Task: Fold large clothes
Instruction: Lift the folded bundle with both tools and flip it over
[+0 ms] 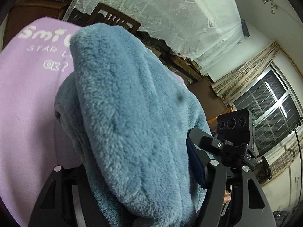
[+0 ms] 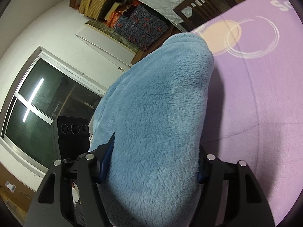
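Left gripper: your left gripper [image 1: 138, 177] has a thick bunch of the blue fleece garment [image 1: 132, 113] clamped between its two fingers; the jaws stand partly apart because the bundle is bulky, and the fabric fills the whole gap.
Right gripper: your right gripper [image 2: 151, 166] grips another thick bunch of the same fleece [image 2: 157, 117]; the blue pads [image 2: 107, 158] press into the pile on both sides, with the jaws held partly apart by the cloth.
Garment, from your left gripper: it rises out of the jaws and runs forward and upward as a rounded fold, hiding most of what lies ahead. A grey inner face shows at its left edge.
Garment, from your right gripper: it bulges forward from the jaws and ends in a rounded edge ahead, casting a shadow to its right.
Surface: a lilac cloth with white lettering [image 1: 28, 98] lies beneath and to the left of your left gripper; from your right gripper the same lilac cloth [image 2: 265, 98], with a pale circle and white rings printed on it, spreads ahead and to the right.
Other gripper in sight: the right one's camera block [image 1: 234, 124] sits just right of your left gripper; the left one's camera block [image 2: 73, 132] sits just left of your right gripper.
Surroundings: a dark window [image 1: 269, 113] is off to the right of your left gripper, a wooden chair back [image 1: 115, 20] ahead of it, beyond the fleece.
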`<state>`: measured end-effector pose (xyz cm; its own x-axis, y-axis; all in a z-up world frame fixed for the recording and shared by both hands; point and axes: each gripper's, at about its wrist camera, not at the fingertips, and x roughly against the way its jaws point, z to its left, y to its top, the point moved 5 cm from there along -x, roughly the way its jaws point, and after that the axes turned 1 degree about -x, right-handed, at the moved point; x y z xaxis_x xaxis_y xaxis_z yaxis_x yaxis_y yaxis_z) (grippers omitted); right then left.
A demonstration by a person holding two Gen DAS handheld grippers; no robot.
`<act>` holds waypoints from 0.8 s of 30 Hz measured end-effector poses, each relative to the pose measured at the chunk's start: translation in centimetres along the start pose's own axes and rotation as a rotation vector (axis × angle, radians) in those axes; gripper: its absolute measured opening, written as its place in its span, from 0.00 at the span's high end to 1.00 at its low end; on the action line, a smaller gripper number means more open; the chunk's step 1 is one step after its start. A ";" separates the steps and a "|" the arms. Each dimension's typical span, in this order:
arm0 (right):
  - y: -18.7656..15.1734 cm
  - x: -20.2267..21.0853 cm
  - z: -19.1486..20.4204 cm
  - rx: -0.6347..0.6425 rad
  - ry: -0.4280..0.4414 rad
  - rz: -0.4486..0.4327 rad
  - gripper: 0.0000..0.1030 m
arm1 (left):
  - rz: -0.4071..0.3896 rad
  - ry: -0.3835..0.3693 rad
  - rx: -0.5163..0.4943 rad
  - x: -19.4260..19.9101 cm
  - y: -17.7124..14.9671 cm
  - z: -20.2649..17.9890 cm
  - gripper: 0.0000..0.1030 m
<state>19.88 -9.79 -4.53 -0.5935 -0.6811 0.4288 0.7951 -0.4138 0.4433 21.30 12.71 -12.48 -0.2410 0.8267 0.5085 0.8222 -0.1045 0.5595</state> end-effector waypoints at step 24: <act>1.7 11.3 11.3 0.127 0.099 -0.151 0.38 | -0.150 0.016 -0.196 8.0 1.6 -15.8 0.32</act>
<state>13.15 -11.36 9.91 -0.6847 -0.6755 0.2737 0.6722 -0.4402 0.5953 12.58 10.39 2.80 -0.3623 0.8323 0.4195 0.6614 -0.0875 0.7449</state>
